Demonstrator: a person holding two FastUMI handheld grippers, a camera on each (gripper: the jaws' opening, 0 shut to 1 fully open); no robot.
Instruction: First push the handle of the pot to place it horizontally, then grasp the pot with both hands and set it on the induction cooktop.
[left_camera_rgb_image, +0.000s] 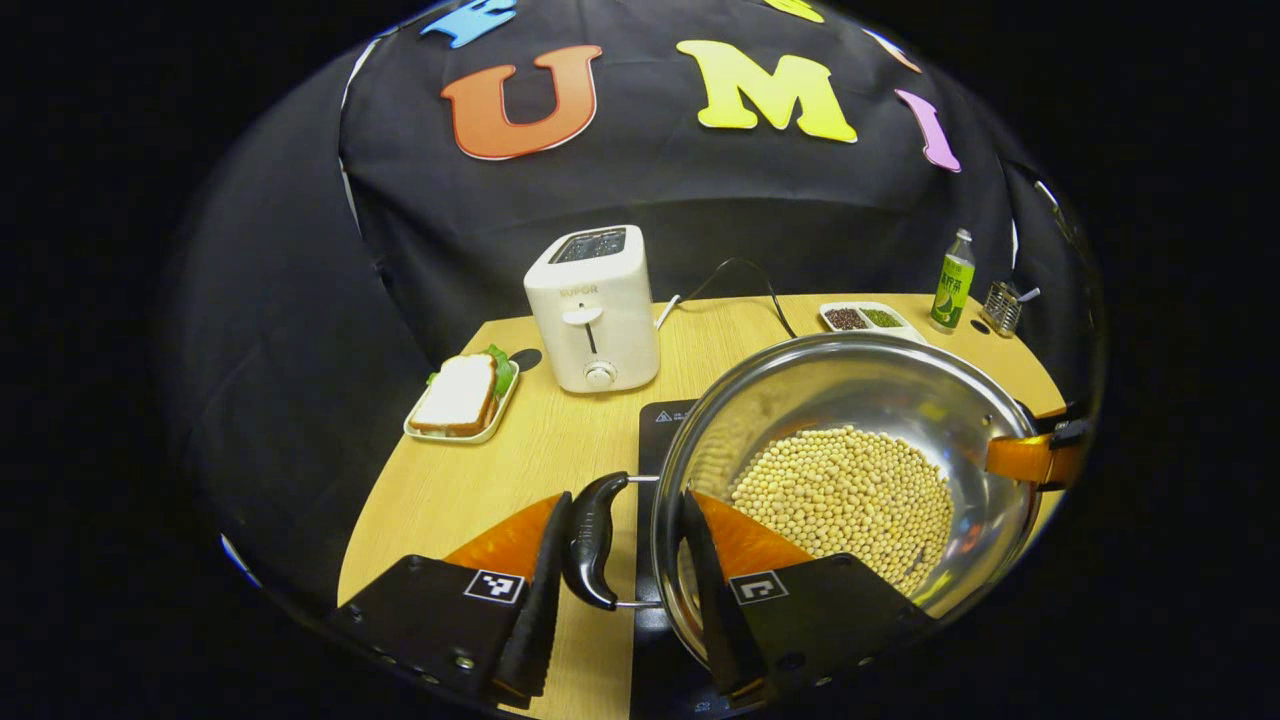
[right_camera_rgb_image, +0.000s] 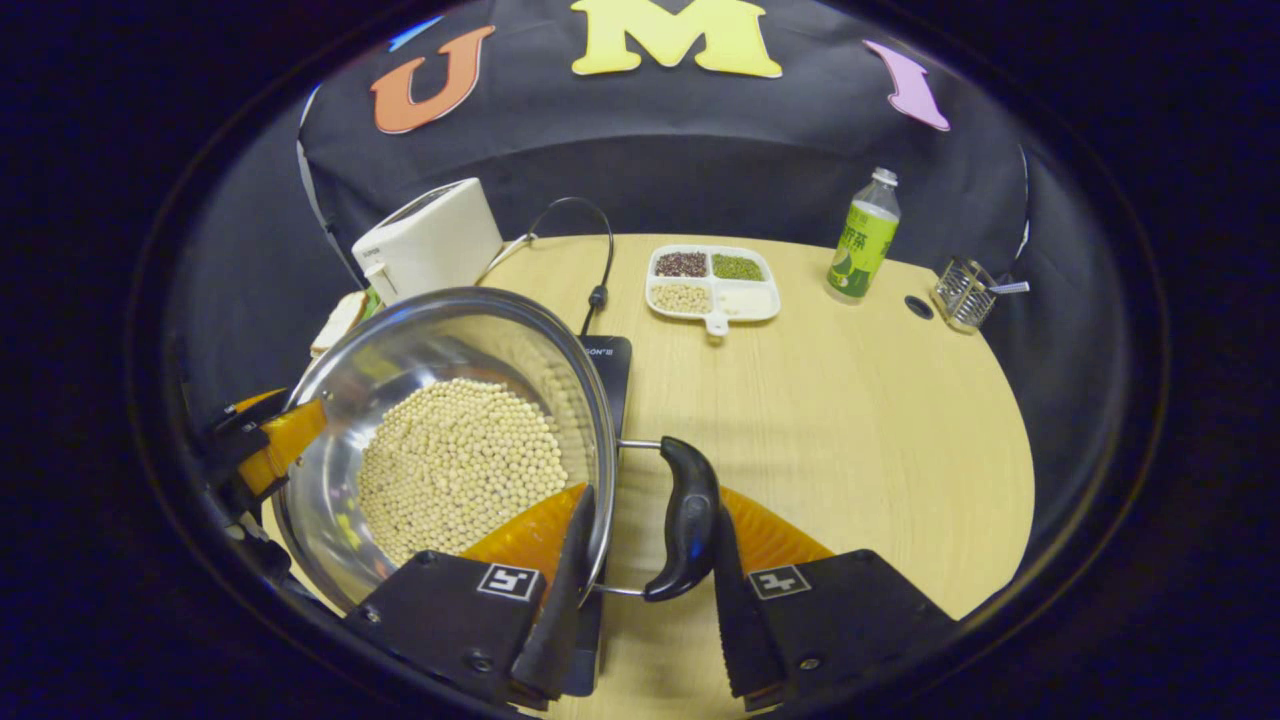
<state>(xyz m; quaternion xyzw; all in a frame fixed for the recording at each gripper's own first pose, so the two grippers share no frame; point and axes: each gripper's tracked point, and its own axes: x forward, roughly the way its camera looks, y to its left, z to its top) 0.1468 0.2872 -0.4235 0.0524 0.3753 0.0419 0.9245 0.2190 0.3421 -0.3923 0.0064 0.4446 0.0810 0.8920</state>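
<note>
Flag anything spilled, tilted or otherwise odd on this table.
Nothing stands out. The soybeans are all inside the pot, none on the table, and the toaster and bottle stand upright.

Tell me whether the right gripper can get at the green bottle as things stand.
Probably not: the right gripper straddles the pot rim and handle. The bare table leads to the green bottle.

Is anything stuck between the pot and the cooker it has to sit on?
No. The pot is held by its handles right above the black cooktop, with nothing visible between them. The toaster stands off to one side.
</note>
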